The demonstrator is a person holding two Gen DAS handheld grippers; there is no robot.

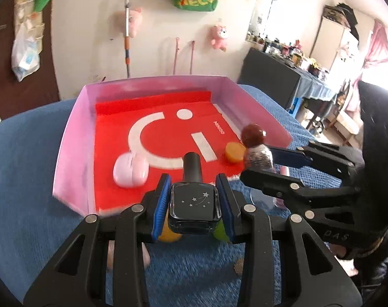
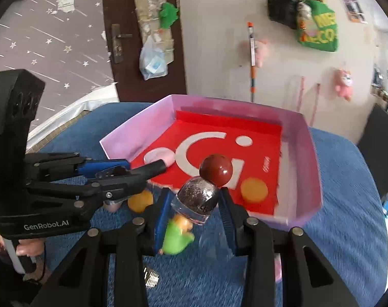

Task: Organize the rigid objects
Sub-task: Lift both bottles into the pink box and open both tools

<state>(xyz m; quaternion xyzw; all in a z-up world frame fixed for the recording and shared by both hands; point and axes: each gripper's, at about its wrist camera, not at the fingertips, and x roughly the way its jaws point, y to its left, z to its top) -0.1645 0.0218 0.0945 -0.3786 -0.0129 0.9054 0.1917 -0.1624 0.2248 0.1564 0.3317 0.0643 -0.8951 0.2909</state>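
My left gripper is shut on a dark nail polish bottle with star marks and a black cap, held at the near edge of a pink tray with a red liner. My right gripper is shut on a glittery bottle with a dark red ball cap, at the tray's near edge; it also shows in the left wrist view. Inside the tray lie a pink case and an orange disc.
The tray sits on a blue cloth. A green toy and an orange round thing lie on the cloth in front of the tray. A small gold piece lies nearer. A wall with hanging toys is behind.
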